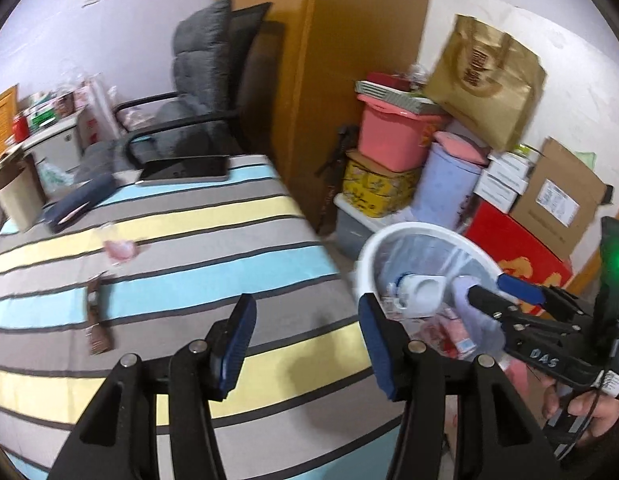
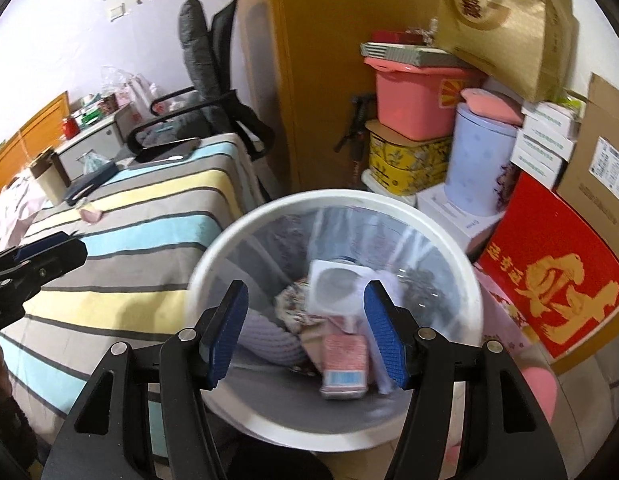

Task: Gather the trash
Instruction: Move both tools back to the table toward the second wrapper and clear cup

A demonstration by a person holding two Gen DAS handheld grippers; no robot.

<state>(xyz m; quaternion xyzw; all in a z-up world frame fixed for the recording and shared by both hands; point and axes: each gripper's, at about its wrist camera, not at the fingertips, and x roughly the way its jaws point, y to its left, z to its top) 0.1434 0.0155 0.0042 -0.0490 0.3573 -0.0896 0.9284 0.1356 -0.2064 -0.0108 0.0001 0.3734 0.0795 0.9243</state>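
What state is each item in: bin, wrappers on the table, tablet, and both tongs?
Bin: lined, partly filled with trash.
Brown wrapper: lying flat on the striped cloth.
Pink wrapper: crumpled on the cloth.
Tablet: screen dark.
Left tongs: open, empty.
Right tongs: open, empty, over the bin.

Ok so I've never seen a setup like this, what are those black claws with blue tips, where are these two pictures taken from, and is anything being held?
A person is holding two hand-held grabbers, each with a camera looking out along its two fingers. One picture comes from the left gripper, which is over a striped bedspread. On it lie a brown wrapper, a pink scrap, a tablet and a dark pouch. The other picture comes from the right gripper, which is above a white bin lined with a clear bag and already holding trash. Both grippers are open and hold nothing.
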